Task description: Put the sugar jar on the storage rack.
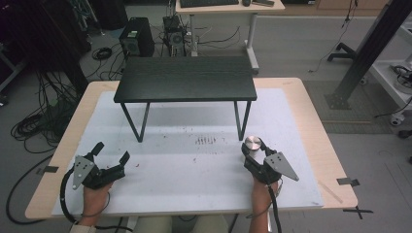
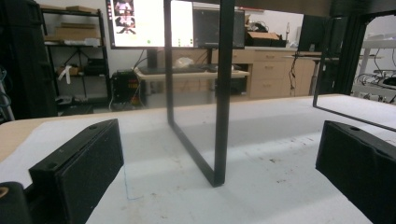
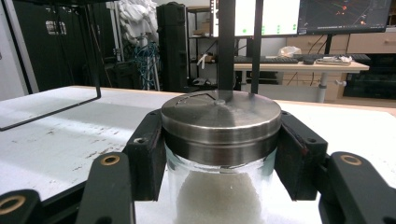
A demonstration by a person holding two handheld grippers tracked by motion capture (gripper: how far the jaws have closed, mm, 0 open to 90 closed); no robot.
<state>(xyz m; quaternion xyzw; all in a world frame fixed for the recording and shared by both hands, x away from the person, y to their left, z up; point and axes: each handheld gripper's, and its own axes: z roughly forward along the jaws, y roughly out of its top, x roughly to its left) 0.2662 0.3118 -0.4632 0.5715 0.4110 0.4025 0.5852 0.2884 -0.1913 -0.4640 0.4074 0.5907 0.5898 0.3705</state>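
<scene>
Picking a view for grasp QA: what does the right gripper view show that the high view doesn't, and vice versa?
Right gripper view alone: white grains inside the glass jar, and both pads pressed against its sides under the metal lid.
High view alone: the left gripper, open with nothing between its jaws, and the whole black stand.
Both: the right gripper shut on the jar, the white mat, the stand's legs.

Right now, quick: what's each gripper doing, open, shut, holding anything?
Left gripper: open, nothing between its jaws.
Right gripper: shut on the glass jar just under its metal lid.
</scene>
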